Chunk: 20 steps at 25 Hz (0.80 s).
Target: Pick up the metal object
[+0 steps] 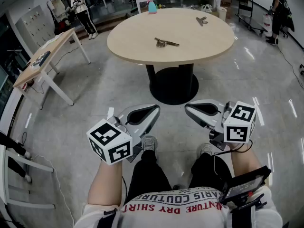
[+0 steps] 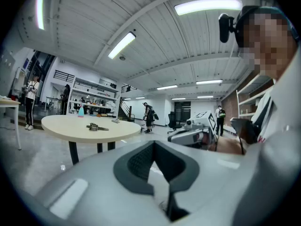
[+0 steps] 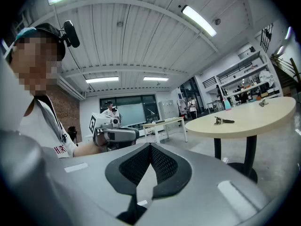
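The metal object (image 1: 166,42) lies near the middle of the round beige table (image 1: 133,49), far ahead of both grippers. It also shows small in the left gripper view, metal object (image 2: 96,126), and in the right gripper view, metal object (image 3: 224,121). My left gripper (image 1: 153,110) and right gripper (image 1: 188,109) hang low over the person's knees, tips turned toward each other. Both are shut with nothing between the jaws, as seen at the left gripper (image 2: 153,145) and the right gripper (image 3: 150,146).
A second small metal piece (image 1: 201,20) and a blue bottle (image 1: 152,6) sit at the table's far side. A black pedestal base (image 1: 173,85) holds the table up. A light desk (image 1: 45,56) stands at left. People stand in the background.
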Each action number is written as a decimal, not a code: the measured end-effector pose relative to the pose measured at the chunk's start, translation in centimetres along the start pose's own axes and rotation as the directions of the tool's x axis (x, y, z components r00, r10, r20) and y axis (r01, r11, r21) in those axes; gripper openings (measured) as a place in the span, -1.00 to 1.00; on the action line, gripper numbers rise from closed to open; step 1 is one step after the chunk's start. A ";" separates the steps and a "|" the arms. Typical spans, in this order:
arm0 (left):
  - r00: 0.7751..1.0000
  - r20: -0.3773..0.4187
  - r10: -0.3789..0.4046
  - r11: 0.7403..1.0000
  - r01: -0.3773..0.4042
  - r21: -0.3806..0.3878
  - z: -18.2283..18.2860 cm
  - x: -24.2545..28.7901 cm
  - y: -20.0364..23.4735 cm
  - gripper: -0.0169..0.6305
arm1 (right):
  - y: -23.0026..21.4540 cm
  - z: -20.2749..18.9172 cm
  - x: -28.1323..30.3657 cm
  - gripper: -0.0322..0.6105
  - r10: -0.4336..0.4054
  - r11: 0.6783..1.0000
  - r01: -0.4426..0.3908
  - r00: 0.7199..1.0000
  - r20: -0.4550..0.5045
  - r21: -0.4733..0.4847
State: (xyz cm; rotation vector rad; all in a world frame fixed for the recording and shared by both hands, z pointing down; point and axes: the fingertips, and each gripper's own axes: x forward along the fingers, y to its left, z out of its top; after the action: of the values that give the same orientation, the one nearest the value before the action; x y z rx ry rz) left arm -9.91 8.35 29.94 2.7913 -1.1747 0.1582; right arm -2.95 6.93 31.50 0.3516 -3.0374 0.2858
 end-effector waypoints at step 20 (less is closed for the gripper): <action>0.999 0.018 0.035 0.998 -0.036 0.059 4.7 10.0 10.8 -0.94 | -14.3 6.3 0.8 -0.89 -0.026 0.999 0.027 0.999 0.038 -0.023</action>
State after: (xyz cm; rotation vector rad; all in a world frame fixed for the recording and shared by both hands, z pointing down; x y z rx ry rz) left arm -10.44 -6.87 27.32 2.8293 -1.2443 0.1754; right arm -0.75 -8.14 27.88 0.4004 -3.0676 0.2439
